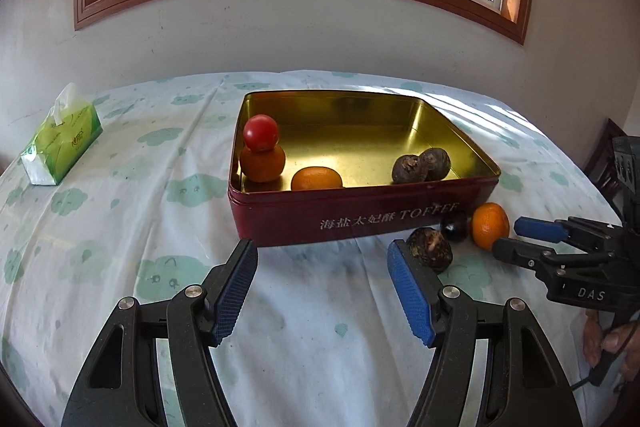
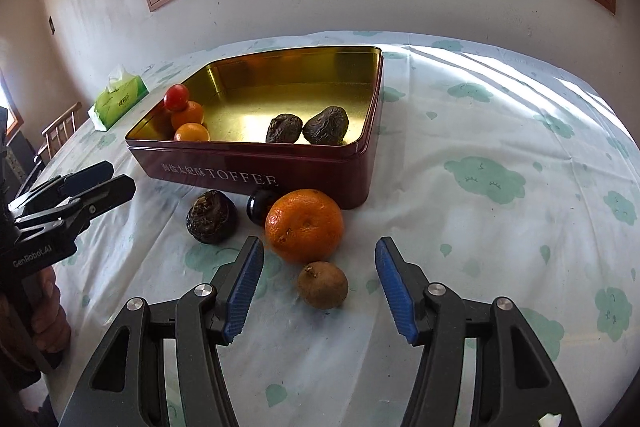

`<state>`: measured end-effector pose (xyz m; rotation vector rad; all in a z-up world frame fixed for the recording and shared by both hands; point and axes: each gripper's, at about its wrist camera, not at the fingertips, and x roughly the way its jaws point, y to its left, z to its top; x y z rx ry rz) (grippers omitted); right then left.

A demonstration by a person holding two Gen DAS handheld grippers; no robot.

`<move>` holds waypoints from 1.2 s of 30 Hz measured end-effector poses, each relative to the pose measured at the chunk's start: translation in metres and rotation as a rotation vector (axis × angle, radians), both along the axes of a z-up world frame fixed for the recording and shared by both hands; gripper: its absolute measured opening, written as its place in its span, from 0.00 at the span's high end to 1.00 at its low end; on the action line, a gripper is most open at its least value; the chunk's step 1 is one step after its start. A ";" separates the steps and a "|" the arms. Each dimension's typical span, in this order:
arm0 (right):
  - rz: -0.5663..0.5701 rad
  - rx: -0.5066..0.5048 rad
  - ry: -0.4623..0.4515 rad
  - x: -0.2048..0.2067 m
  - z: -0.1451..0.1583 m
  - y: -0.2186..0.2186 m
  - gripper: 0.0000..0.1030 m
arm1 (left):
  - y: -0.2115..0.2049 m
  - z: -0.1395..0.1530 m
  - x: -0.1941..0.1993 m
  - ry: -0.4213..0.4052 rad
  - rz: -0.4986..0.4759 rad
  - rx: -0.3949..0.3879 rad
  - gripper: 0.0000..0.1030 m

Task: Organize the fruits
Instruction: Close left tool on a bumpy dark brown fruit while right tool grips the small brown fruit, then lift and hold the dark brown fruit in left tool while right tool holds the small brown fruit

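Gathering loose fruit is the step in hand: both hand-held grippers, left point(image 1: 322, 287) and right point(image 2: 319, 289), gape empty. Right next needs closing on the small brown fruit point(image 2: 322, 284), nearer than the toffee tin point(image 2: 256, 169).

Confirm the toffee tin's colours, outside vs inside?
The tin is dark red outside with pale lettering, shiny gold inside. The right wrist view shows it best.

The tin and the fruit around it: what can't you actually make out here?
- Small brown fruit: shows only in the right wrist view; the right tool hides it in the left.
- Tin: its far outer sides are hidden by its own walls.
- Lower orange: near wall cuts off its base.
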<state>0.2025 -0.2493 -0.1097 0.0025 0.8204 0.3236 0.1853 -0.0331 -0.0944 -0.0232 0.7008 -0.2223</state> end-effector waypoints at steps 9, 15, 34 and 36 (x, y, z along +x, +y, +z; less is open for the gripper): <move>0.028 -0.077 0.033 -0.003 -0.007 0.009 0.77 | -0.014 -0.002 -0.003 0.013 -0.052 0.016 0.34; -0.190 0.019 0.001 -0.013 -0.001 -0.037 0.78 | -0.026 0.000 0.000 0.051 -0.146 -0.013 0.34; -0.238 0.070 0.049 -0.007 -0.006 -0.052 0.77 | -0.082 -0.025 0.046 0.184 -0.162 0.056 0.63; -0.238 0.071 0.049 -0.007 -0.006 -0.052 0.77 | -0.079 -0.024 0.043 0.181 -0.136 0.056 0.63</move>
